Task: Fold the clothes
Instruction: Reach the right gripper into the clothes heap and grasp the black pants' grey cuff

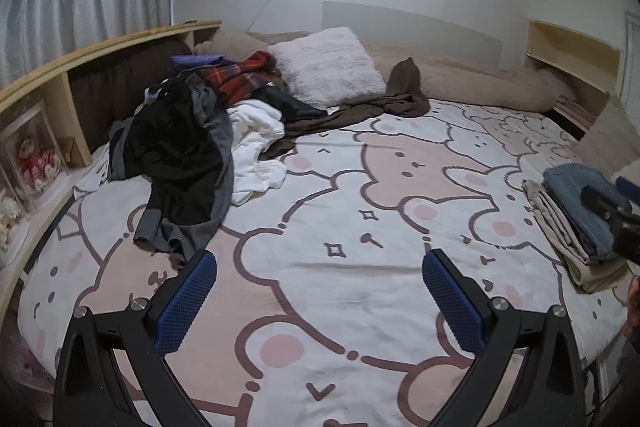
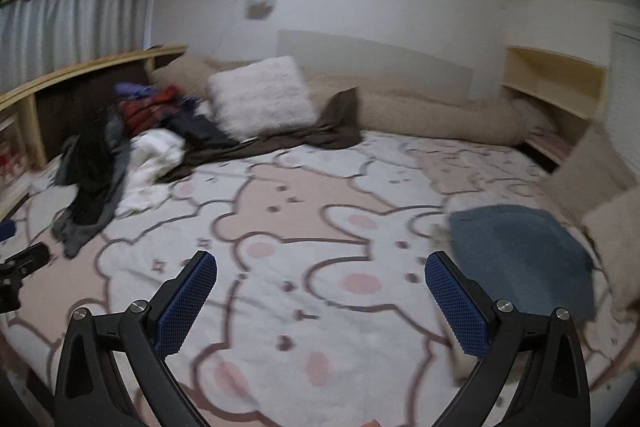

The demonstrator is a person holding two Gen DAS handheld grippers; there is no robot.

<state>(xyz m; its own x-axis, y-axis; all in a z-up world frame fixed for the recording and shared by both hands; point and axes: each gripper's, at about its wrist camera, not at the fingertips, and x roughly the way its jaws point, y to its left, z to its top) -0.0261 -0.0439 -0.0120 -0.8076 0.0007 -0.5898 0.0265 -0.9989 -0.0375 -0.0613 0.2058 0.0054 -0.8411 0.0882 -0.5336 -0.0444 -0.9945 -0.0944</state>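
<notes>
A heap of unfolded clothes point(image 1: 188, 147) lies on the bed's left side: a black and grey garment, white fabric, a red plaid piece. It also shows in the right wrist view point(image 2: 100, 163). A folded stack with blue denim point(image 1: 580, 211) on top sits at the bed's right edge; the denim point(image 2: 520, 259) lies just right of my right gripper. My left gripper point(image 1: 320, 291) is open and empty above the bedspread point(image 1: 360, 307). My right gripper point(image 2: 320, 295) is open and empty; it shows in the left wrist view point(image 1: 612, 215) over the stack.
A fluffy white pillow point(image 1: 328, 67), a brown garment point(image 1: 384, 103) and a beige duvet point(image 1: 480, 79) lie at the bed's head. A wooden shelf point(image 1: 80, 75) runs along the left, another point(image 1: 572, 55) at the right. My left gripper shows at the right wrist view's left edge point(image 2: 20, 267).
</notes>
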